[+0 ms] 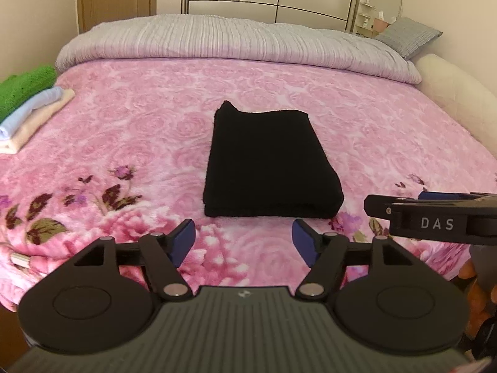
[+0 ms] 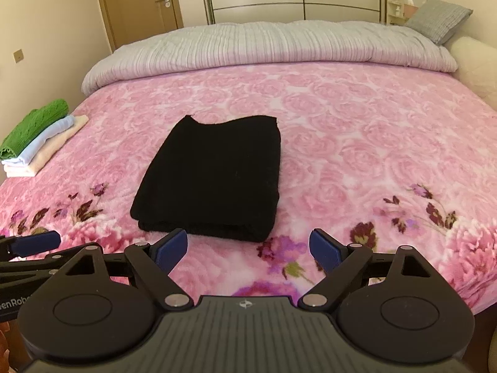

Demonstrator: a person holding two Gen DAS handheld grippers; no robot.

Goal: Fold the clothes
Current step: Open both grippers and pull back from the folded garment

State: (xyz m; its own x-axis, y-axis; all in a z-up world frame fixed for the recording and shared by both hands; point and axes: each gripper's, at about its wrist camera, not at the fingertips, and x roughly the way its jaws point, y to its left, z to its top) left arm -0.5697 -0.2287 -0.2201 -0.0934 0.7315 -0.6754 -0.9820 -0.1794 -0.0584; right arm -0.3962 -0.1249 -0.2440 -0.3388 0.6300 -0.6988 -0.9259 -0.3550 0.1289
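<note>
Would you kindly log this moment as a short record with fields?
surface: pink floral blanket on a bed
garment: black garment, folded into a rectangle, lying mid-bed
stack: folded pile at the left edge, green on top
left gripper: open, empty, short of the garment
right gripper: open, empty
far side: grey duvet

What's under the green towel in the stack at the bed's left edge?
Under the green towel lies a folded light blue garment, then a cream folded cloth at the bottom, resting on the pink floral blanket. Anything tucked between or beneath those layers is covered.
</note>
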